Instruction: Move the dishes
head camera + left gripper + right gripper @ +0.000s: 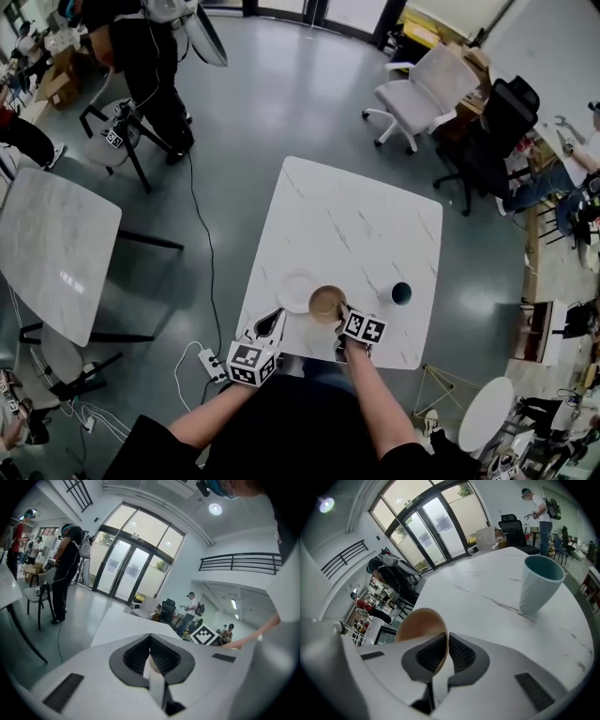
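Observation:
A tan bowl is at the near edge of the white marble table. My right gripper is shut on its near rim. In the right gripper view the bowl stands tilted, its wall pinched between the pads of the right gripper. A white plate lies flat just left of the bowl. A teal cup stands upright to the right, also in the right gripper view. My left gripper hovers at the plate's near left. In its own view the left gripper has its pads together, with only a pale sliver between them.
A second marble table stands to the left. A power strip and cables lie on the floor between the tables. Office chairs and people are beyond the far right corner. A person stands by a tripod at the far left.

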A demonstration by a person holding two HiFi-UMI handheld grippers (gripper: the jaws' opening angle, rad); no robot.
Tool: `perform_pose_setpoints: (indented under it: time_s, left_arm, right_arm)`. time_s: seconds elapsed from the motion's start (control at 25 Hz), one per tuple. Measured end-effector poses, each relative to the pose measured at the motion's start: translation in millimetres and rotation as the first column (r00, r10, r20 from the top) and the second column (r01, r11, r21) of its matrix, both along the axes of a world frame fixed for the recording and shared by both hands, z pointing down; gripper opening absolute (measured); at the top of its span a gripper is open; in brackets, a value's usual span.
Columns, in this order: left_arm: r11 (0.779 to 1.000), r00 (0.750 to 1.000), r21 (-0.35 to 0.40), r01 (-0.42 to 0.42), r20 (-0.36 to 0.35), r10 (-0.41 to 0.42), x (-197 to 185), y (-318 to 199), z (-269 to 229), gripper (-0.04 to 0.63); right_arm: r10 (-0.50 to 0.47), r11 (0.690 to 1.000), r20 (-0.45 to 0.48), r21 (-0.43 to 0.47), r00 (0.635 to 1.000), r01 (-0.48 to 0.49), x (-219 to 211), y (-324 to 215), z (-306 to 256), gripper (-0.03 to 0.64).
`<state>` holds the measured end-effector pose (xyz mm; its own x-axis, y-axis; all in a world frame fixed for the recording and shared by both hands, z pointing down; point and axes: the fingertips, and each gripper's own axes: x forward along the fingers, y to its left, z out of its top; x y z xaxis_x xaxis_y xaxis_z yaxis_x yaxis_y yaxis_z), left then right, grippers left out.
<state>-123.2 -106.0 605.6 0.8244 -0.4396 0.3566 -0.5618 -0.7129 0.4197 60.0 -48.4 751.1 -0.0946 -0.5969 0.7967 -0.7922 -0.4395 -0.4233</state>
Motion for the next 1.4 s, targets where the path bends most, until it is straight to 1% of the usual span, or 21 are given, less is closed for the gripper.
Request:
perform_pose_setpoints:
  time_s: [0.08, 0.16, 0.28, 0.56, 0.68, 0.84, 1.08, 1.4]
  left_arm:
    - [1.000, 1.000, -0.002, 0.020, -0.010, -0.020, 10.2, 2.4, -1.3, 0.017]
    - [1.000, 1.000, 0.002, 0.005, -0.003, -0.005, 26.2, 12.3, -2.1, 0.017]
    - [0.999, 0.999, 0.022, -0.041, 0.018, 0.041, 53.5, 31.7, -4.2, 0.017]
    - [0.995, 0.995, 0.026, -0.101, 0.030, 0.100, 106.2, 75.1, -1.8, 0.017]
    - [0.994, 0.993, 0.026, -0.109, 0.045, 0.108, 125.5, 88.9, 1.4, 0.017]
    - [0.994, 0.993, 0.037, -0.107, 0.059, 0.104, 147.7, 105.4, 4.8, 0.017]
    - [0.996, 0.994, 0.048, -0.078, 0.077, 0.074, 174.9, 128.5, 10.4, 0.017]
    - [0.998, 0.995, 0.054, -0.018, 0.097, 0.013, 184.5, 137.8, 14.9, 0.017]
  right_arm:
    - [-0.030, 1.000, -0.029, -0.005, 0.999, 0.030, 9.9, 8.9, -4.2, 0.032]
    - [-0.048, 0.999, -0.040, -0.004, 0.998, 0.048, 19.6, 20.5, -9.4, 0.032]
    - [-0.041, 0.999, -0.036, 0.000, 0.999, 0.041, 37.3, 39.8, -14.8, 0.032]
    - [-0.033, 0.999, -0.038, -0.021, 0.999, 0.032, 84.9, 88.2, -7.0, 0.032]
    - [-0.025, 0.999, -0.034, -0.023, 0.999, 0.024, 105.3, 105.0, -1.3, 0.033]
    - [-0.020, 1.000, -0.021, -0.018, 1.000, 0.019, 126.4, 122.1, 6.4, 0.033]
    - [-0.040, 0.999, -0.013, -0.018, 0.999, 0.040, 157.1, 138.3, 17.7, 0.034]
    - [-0.072, 0.997, -0.007, -0.022, 0.997, 0.072, 178.3, 141.0, 28.4, 0.034]
